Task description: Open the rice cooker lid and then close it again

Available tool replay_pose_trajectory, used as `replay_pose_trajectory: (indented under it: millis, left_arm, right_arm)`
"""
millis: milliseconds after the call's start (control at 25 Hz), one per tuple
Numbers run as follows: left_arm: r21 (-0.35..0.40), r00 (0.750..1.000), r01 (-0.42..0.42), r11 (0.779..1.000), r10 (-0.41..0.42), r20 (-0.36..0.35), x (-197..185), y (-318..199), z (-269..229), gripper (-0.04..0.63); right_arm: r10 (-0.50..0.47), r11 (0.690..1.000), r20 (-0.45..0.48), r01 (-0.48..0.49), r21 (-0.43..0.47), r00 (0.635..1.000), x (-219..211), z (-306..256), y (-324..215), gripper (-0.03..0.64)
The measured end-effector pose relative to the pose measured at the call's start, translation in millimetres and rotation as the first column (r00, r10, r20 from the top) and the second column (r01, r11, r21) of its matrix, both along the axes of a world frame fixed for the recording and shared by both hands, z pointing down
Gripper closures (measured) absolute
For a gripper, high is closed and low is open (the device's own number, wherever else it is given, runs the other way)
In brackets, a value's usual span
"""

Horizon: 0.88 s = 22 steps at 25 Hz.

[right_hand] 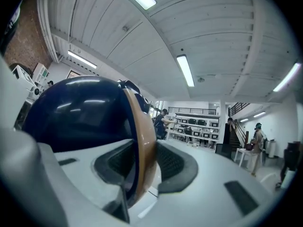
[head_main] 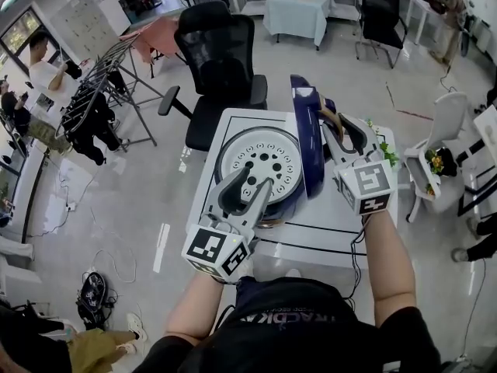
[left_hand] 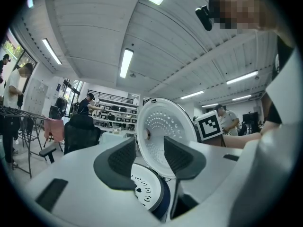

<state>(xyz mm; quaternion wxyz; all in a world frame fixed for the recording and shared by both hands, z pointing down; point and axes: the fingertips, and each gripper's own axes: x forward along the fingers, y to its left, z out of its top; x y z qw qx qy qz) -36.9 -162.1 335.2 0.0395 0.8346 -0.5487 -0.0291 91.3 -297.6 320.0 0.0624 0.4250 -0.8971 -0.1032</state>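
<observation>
- Right gripper: fingers clamped on the tan handle of the blue lid, which stands upright between them.
- Left gripper: fingers half open, empty; the rice cooker sits just beyond their tips.

The rice cooker sits at the frame centre, open, with a white perforated disc inside. Its dark blue lid stands upright on the right, and its handle is tan.
</observation>
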Motion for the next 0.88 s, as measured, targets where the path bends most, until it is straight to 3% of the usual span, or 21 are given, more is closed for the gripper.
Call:
replay_pose_trajectory:
  millis: [600, 880]
  left_arm:
    - [-0.004, 1.000, 0.027, 1.000, -0.027, -0.011, -2.7, -5.0, -6.2, 0.416]
    - [-0.002, 0.999, 0.040, 0.999, -0.040, -0.018, -43.1, 8.4, -2.8, 0.416]
  right_arm:
    - [0.010, 0.999, -0.144, -0.004, 0.040, 0.990, -6.6, -5.3, -4.0, 0.489]
    - [0.020, 0.996, -0.249, 0.002, 0.088, 0.968, -53.0, 1.1, 11.6, 0.488]
